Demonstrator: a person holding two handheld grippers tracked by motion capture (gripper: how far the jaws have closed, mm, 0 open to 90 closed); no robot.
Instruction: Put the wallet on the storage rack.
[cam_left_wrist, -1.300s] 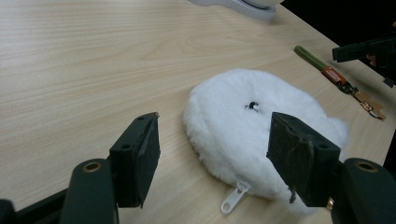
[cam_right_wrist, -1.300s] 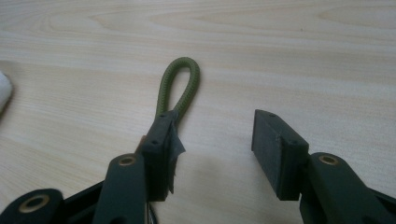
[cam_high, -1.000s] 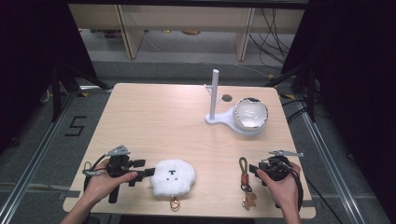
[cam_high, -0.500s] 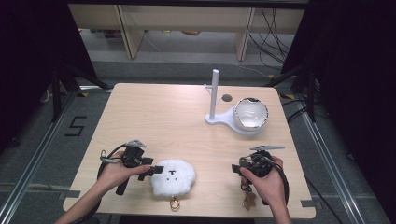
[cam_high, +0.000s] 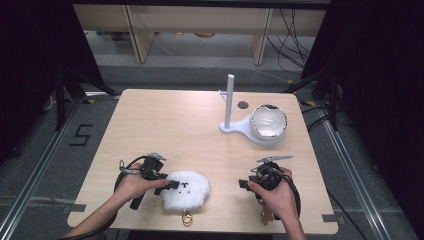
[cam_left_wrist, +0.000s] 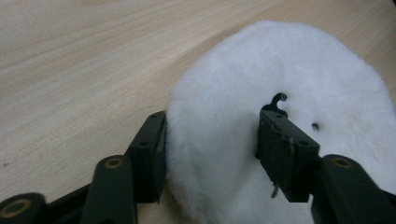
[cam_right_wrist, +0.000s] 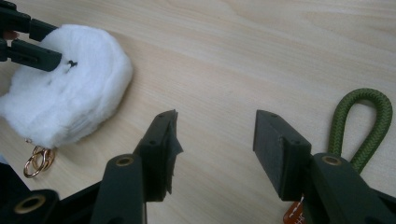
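I have the left gripper (cam_high: 172, 185) at the near left of the tabletop (cam_high: 165, 125), its jaws set around the near-left edge of the white fluffy keychain (cam_high: 186, 189). From the left gripper view the jaws press into the fur (cam_left_wrist: 280, 93) on either side, but I cannot tell whether they have closed on anything firm beneath. The right gripper (cam_high: 243, 184) sits at the near right with its jaws wide apart and nothing between them, hovering low over bare wood. Just to its right lies the green cord loop (cam_right_wrist: 362, 126), with an orange tag below it.

My worry is the fur: it is soft and may compress, so a grasp on pile alone could slip once I lift. The gold ring (cam_high: 187, 218) at the plush's near edge might drag or snag on the tabletop. If I swing the right gripper carelessly, it could nudge the cord loop.

The surface is pale, smooth wood grain. At the far right stands a white stand (cam_high: 230, 102) with an upright post, touching a shiny round bowl (cam_high: 269, 121). Beyond are a grey floor, shelving legs and trailing cables.
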